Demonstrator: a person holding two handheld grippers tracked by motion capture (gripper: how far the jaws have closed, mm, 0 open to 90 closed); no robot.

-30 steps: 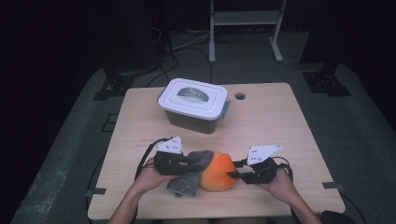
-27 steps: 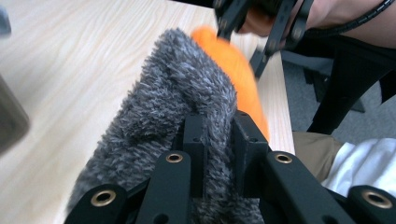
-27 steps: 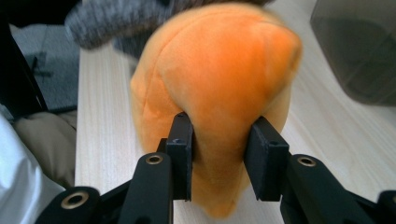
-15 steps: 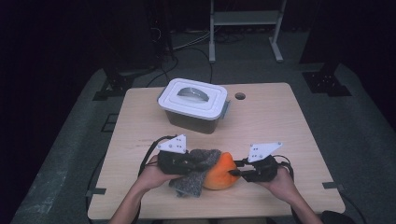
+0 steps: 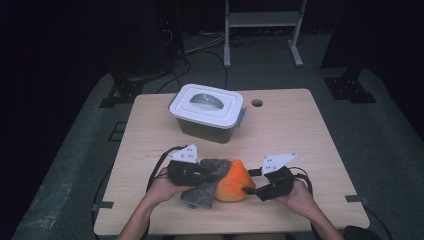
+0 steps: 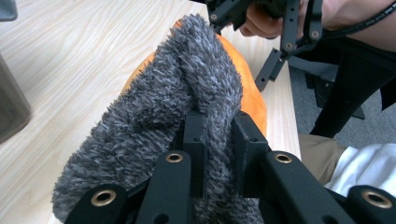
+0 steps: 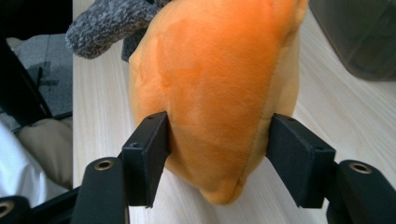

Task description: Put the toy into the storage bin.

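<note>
- While the orange plush toy (image 5: 235,181) lies at the near edge of the bench (image 5: 295,135), between both hands, a grey fuzzy cloth (image 5: 205,185) is draped over its left side and trails onto the wood.
- Left tongs (image 5: 207,175): the jaws are pinched together on a fold of the grey fuzzy cloth; in the left gripper view the pile (image 6: 187,93) bulges out on either side of the pads.
- Grey fuzzy cloth: judged light, limp and long-piled. It will stretch and sag rather than lift as one piece, so a deep bite on a gathered fold, as taken here, should hold better than a pinch at the fringe.
- Orange plush toy: judged soft, light and springy, with a smooth short nap that can slide between hard pads. The narrow end facing the right hand looks like the best place to take hold.
- Right tongs (image 5: 250,187): the jaws have just been opening. In the right gripper view they stand apart on either side of the toy's narrow end (image 7: 219,116), the left pad at its surface, the right one just beside it, without a firm squeeze.
- Lidded plastic box (image 5: 207,111): stands farther back on the bench, well apart from the work.
</note>
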